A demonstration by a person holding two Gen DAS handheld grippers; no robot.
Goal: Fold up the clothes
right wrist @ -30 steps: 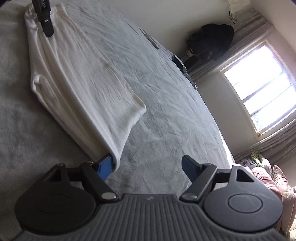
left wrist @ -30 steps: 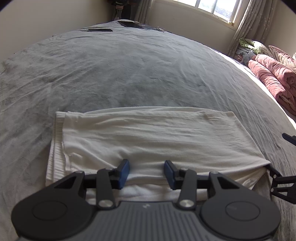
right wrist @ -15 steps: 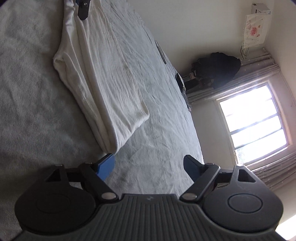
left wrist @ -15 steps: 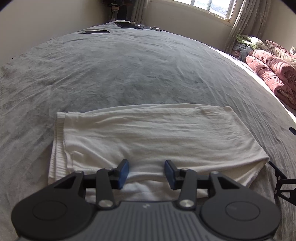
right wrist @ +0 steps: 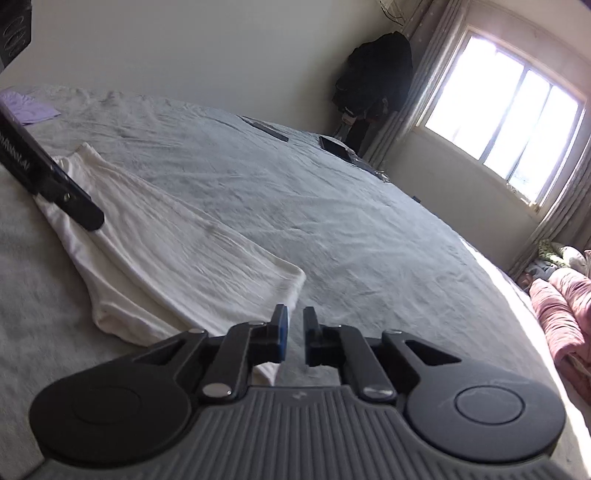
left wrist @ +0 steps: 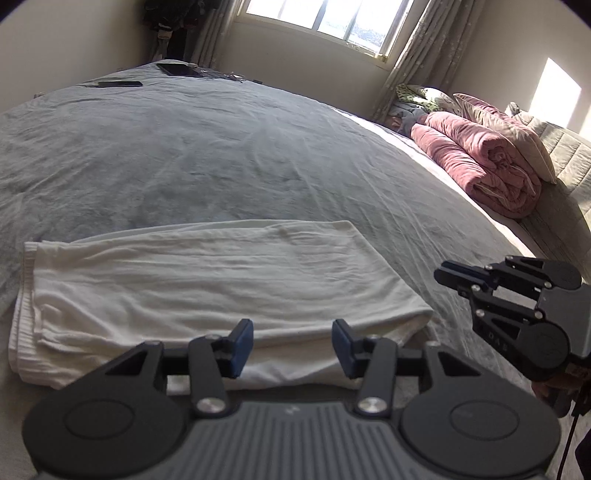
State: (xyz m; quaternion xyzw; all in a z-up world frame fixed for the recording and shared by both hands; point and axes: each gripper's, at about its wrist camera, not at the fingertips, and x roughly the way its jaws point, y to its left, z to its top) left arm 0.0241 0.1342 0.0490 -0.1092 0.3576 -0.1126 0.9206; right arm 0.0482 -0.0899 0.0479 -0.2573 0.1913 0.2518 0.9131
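Right gripper point(right wrist: 293, 332) jaws nearly together, nothing between, just beside end of folded white cotton garment point(right wrist: 177, 243) on grey bedspread point(right wrist: 369, 229).

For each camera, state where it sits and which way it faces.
Left wrist: sits on the left hand-held gripper, faces across the grey bed toward the window; its open fingers show over the folded white garment, with the right hand-held gripper beside it.
Right wrist: sits on the right hand-held gripper, jaws shut on nothing, faces the garment's end and the window; one left finger shows.
Shared: garment, bed, window, pink blanket.
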